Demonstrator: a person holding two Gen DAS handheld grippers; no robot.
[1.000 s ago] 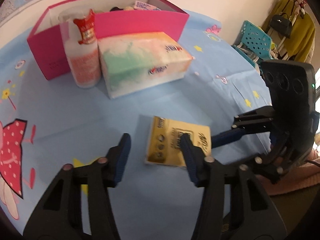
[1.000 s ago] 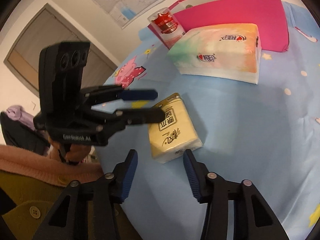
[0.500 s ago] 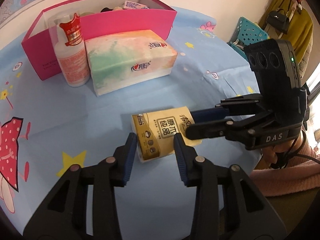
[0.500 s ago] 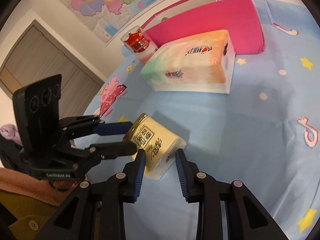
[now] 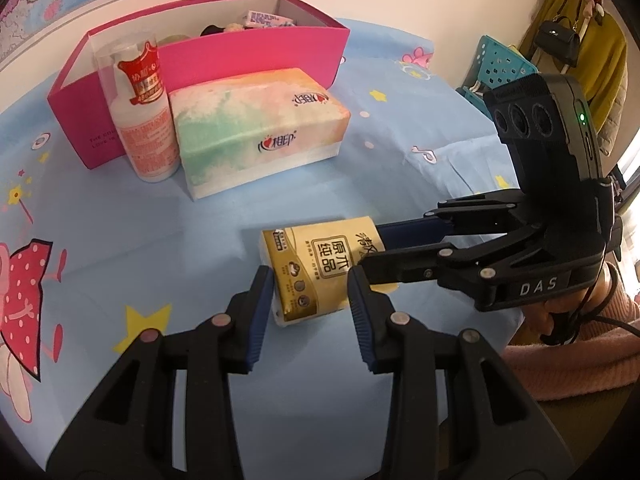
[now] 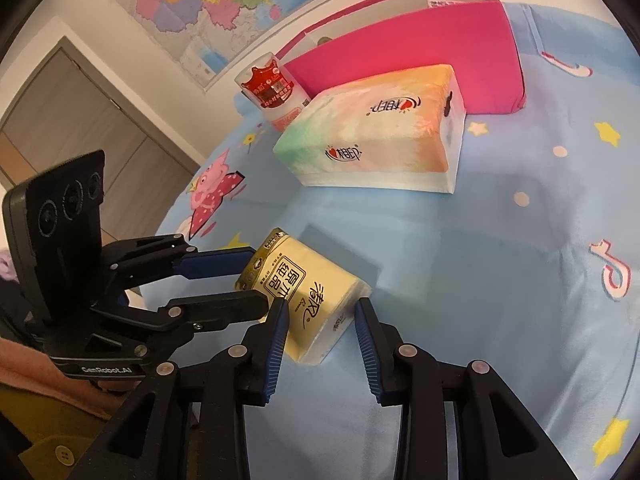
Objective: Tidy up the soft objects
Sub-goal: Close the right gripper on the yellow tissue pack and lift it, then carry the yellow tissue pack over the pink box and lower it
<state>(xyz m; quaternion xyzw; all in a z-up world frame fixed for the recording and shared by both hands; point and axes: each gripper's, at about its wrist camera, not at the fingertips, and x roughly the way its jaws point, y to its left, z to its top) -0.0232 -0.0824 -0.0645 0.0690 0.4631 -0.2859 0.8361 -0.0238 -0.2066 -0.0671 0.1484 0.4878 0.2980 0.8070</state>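
A small yellow tissue pack [image 5: 320,264] [image 6: 304,288] sits tilted just above the blue tablecloth [image 5: 160,248], casting a shadow beneath it. My left gripper [image 5: 308,292] [image 6: 260,276] is shut on the pack's near end, a pad on each side. My right gripper [image 6: 320,320] [image 5: 368,252] straddles the other end. Its jaws are opening: one pad rests against the pack and a thin gap shows at the other. Behind stand a large pastel tissue box [image 5: 256,128] [image 6: 380,136] and an open pink box [image 5: 240,52] [image 6: 420,40] with small items inside.
A white bottle with a red label [image 5: 144,112] [image 6: 276,88] stands against the pink box, left of the pastel tissue box. A person's pink sleeve [image 5: 560,352] lies at the table's near right edge. Teal baskets [image 5: 500,72] stand beyond the table.
My left gripper went from wide open to shut on the yellow pack. The right gripper's jaws narrowed around its other end. The pack turned and now sits tilted off the cloth.
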